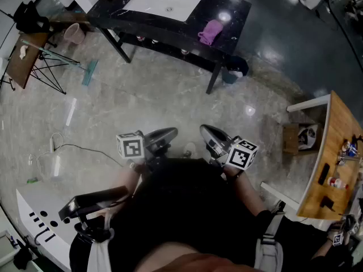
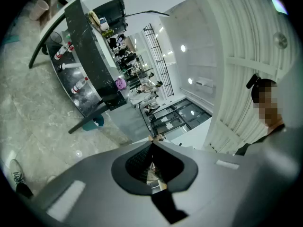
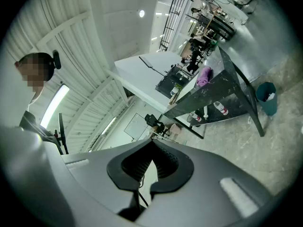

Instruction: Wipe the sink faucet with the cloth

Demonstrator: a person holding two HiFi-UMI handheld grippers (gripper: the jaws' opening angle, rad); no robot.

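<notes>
In the head view we see one black table [image 1: 229, 9] at the top, well apart from us across the stone floor. One white sink [image 1: 164, 3] is set into its tabletop. One purple cloth [image 1: 210, 32] lies bunched between the sink and the tabletop's right end, near the front edge. We cannot make out the faucet. One teal bucket [image 1: 235, 68] stands on the floor by the table's right legs. We hold two grippers close to the body. The left gripper [image 1: 168, 135] and the right gripper [image 1: 209, 134] each carry one marker cube.

In the left gripper view the left gripper's [image 2: 151, 143] jaws are pressed together with nothing between them. Far beyond them the cloth [image 2: 120, 83] sits on the tabletop's end. We count three bottles [image 2: 79, 85] under the tabletop, and the bucket sits below on the floor.

In the right gripper view the right gripper's [image 3: 152, 140] jaws also meet, holding nothing. The cloth [image 3: 204, 75] shows on the tabletop, the same three bottles lie beneath it, and the one bucket stands beside the table's leg.
</notes>
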